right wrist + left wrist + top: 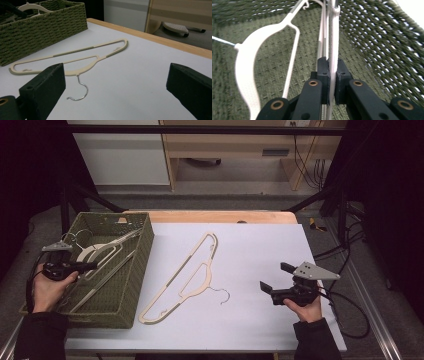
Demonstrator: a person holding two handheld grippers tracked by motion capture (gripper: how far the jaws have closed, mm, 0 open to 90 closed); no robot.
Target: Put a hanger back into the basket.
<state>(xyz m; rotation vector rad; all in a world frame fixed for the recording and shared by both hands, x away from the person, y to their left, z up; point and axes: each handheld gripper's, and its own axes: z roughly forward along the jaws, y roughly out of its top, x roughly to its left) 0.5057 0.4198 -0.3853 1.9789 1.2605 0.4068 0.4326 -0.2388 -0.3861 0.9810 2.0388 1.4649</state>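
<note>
My left tongs (pixel 332 75) are clamped on a cream hanger (pixel 334 45) inside the woven basket (pixel 142 255); risk: its hook snagging the other hangers in the basket; right tongs (pixel 274 277) stand apart, right of the basket, near the loose hanger (pixel 192 275) on the surface.

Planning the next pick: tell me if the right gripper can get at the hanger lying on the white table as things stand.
Probably yes. The right gripper is open and empty, aimed at the hanger, which lies flat on bare white table with nothing between them. The left gripper is busy in the basket.
</note>
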